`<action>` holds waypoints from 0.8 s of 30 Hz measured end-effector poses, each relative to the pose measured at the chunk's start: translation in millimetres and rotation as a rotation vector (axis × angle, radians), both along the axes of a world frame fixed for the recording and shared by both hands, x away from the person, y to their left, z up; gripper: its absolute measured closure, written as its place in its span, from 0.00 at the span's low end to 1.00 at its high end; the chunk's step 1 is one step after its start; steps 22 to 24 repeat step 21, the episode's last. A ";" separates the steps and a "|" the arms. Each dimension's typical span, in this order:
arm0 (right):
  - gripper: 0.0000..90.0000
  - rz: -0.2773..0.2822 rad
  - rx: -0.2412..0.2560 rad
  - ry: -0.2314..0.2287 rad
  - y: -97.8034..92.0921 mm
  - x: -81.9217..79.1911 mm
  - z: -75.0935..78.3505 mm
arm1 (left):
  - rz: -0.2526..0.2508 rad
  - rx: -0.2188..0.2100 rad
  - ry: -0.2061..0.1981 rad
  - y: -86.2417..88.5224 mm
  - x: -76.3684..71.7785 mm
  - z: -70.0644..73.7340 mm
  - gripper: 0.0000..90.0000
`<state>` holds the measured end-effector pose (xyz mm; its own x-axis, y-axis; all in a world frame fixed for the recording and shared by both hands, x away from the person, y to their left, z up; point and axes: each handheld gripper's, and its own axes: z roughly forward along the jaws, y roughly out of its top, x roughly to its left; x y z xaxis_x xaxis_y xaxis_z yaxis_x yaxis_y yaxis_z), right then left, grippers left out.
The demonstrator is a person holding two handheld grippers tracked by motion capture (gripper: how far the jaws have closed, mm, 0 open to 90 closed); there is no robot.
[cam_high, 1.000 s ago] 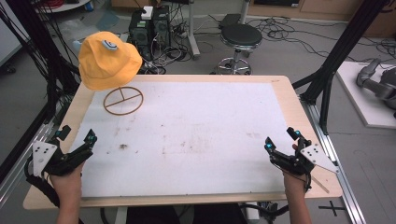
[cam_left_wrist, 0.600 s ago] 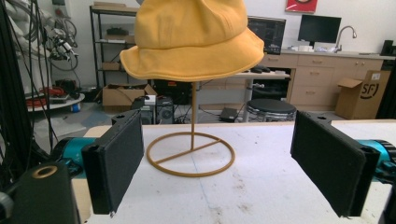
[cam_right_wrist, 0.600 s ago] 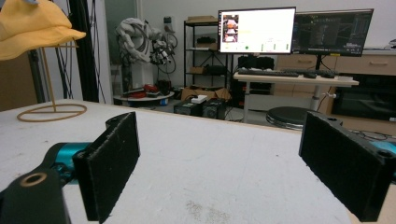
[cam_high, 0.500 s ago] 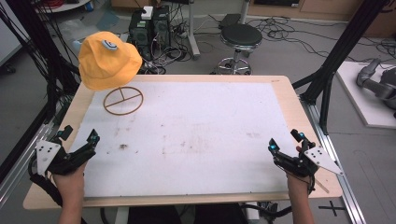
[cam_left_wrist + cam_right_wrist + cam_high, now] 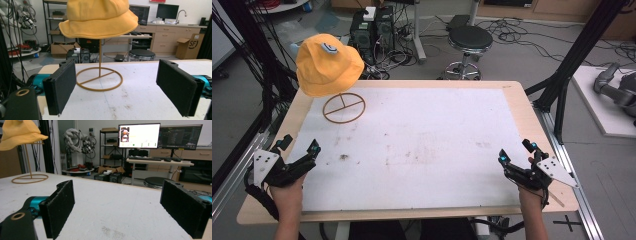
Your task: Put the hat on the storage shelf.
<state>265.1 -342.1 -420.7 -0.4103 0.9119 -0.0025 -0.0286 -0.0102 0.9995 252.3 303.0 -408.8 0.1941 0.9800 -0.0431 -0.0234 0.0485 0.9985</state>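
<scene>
Both wide open and holding nothing, the left hand-held gripper [image 5: 298, 151] and right hand-held gripper [image 5: 515, 156] rest low — the yellow hat [image 5: 328, 64] (on its stand [image 5: 344, 106]) stands well ahead of the left one.

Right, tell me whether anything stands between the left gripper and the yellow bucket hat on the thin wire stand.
Nothing visible does. The left gripper, jaws wide apart, points straight at the yellow fabric bucket hat on its thin gold wire stand, with bare white table surface between them. The ring base lies just ahead of the jaws.
</scene>
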 end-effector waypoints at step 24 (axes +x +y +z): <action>0.13 -0.004 0.011 0.003 -1.9 -0.1 0.1 | -0.055 0.027 0.020 -3.6 4.0 -1.4 0.17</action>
